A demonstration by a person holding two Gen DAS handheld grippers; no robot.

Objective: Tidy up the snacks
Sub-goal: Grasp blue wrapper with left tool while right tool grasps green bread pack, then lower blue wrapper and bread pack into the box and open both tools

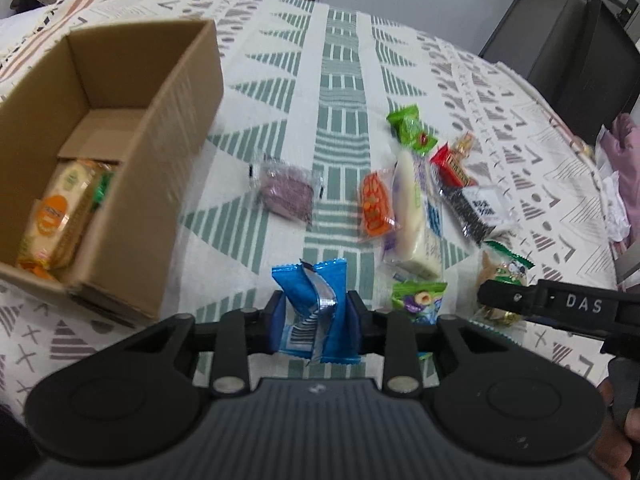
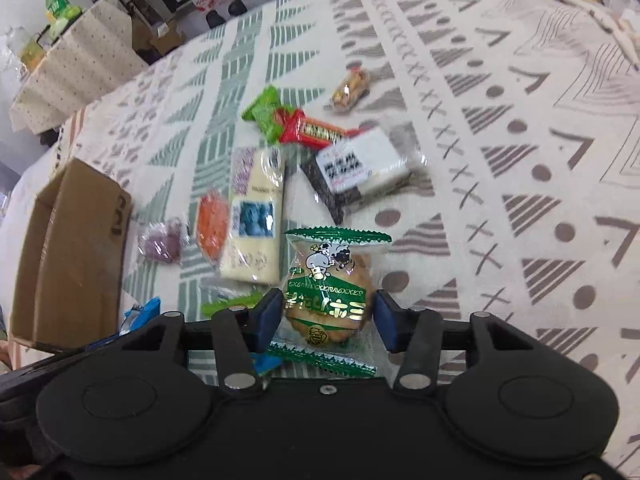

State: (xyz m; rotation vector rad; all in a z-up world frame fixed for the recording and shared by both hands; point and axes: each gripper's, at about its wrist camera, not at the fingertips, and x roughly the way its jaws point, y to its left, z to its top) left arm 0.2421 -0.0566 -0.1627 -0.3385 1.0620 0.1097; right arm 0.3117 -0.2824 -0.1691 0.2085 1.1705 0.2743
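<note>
Two packets held: one in each pair of tongs, both lifted clear of the cloth by my reading.
Left tongs point(image 1: 315, 312): clamped on a blue packet point(image 1: 310, 300), its long axis upright between the pads, foil crumpled at the pinch.
Right tongs point(image 2: 325, 316): closed on a green cracker bag point(image 2: 330, 284), pads at its two sides, long axis running away from the camera.
Box point(image 1: 120, 184): open cardboard, up and to the left of the left tongs, near; a pale orange-labelled pack point(image 1: 56, 216) already lies inside.
Key relation: the box lies on the left side, so the left hand is the nearer; from the right wrist view the box point(image 2: 68, 256) sits well off to the left, past the pile.
Likely next move: carry the blue packet left over the box rim, cracker bag after it, judging by the task.
Left on the tabletop point(image 1: 340, 60), near to far: a green-and-purple packet point(image 1: 416, 300), a long white pack point(image 1: 412, 216), an orange packet point(image 1: 374, 204), a purple cake point(image 1: 286, 196), a black-and-white pack point(image 1: 478, 208), a red bar point(image 1: 450, 166), a green packet point(image 1: 410, 126), a small nut packet point(image 2: 352, 86).
Writing: "DAS" on the arm of the right tongs in the left wrist view; gold characters on the cracker bag, too stylised to read; other labels blurred.
Risk: the blue packet is pinched at a fold and might slip.
</note>
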